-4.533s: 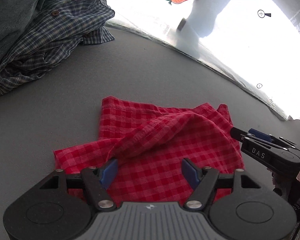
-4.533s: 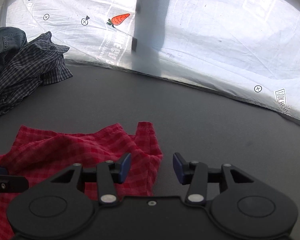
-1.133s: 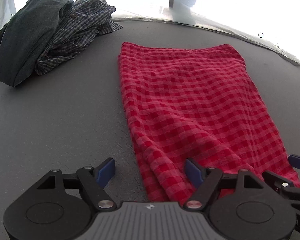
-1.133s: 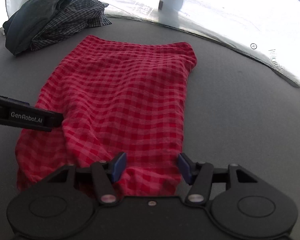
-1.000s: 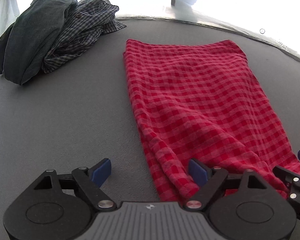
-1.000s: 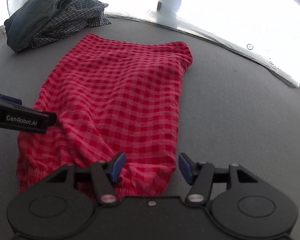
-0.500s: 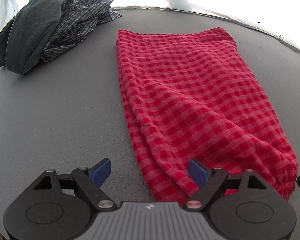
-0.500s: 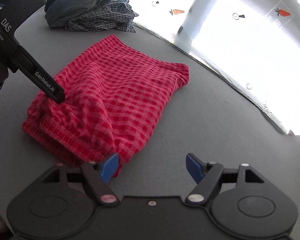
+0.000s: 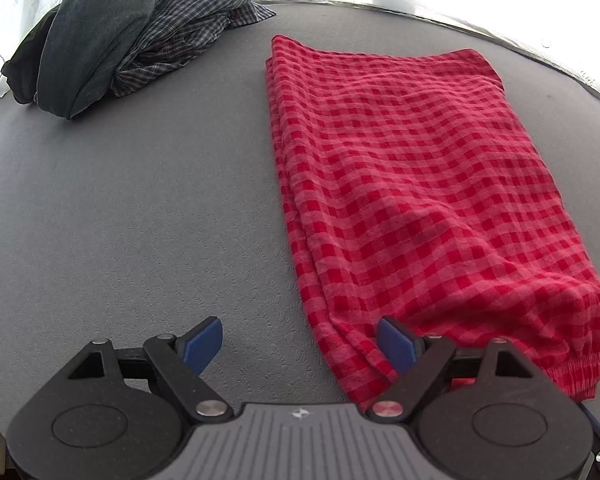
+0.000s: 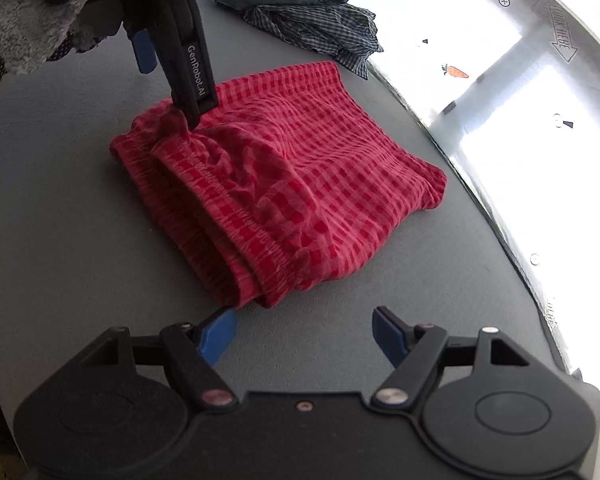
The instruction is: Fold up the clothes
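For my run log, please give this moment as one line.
left gripper open, one finger at waistband | right gripper open, near waistband corner | shorts lying on table | pile at far edge

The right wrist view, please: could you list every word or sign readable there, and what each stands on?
"GenRobot.AI": on the left gripper finger.
"LOOK HERE": in an arrow on the white sheet, top right.
Carrot picture: same sheet.
Lettering at the right edge: too cut off to read.
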`<action>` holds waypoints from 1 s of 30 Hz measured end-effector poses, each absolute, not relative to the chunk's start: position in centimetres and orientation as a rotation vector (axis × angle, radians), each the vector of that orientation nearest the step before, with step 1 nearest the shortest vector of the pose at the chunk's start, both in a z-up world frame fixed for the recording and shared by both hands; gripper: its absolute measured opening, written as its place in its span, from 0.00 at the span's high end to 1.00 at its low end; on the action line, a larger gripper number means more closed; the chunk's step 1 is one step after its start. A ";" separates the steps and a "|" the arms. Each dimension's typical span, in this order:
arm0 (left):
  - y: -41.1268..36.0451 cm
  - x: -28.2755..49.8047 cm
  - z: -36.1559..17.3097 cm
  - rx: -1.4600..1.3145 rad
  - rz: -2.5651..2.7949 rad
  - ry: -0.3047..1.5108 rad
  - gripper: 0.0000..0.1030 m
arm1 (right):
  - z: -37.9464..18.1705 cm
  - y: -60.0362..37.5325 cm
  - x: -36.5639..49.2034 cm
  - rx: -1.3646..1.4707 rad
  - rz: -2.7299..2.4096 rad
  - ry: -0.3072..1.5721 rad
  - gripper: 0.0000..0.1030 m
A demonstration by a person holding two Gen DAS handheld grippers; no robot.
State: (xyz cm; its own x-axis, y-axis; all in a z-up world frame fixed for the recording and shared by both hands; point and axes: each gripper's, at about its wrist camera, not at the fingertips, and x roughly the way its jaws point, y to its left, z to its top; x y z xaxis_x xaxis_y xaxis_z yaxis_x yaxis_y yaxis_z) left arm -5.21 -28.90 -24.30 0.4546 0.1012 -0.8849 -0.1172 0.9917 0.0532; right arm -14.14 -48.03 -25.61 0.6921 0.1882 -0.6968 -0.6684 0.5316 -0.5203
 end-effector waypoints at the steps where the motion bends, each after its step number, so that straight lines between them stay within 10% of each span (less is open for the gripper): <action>1: -28.8 -5.2 -24.3 -0.019 0.136 1.091 0.17 | -25.9 -47.6 -14.3 -0.912 0.566 0.596 0.26; 30: -28.1 -4.7 -24.8 -0.052 0.118 1.107 0.14 | -28.6 -45.3 -16.0 -1.529 0.765 0.092 0.38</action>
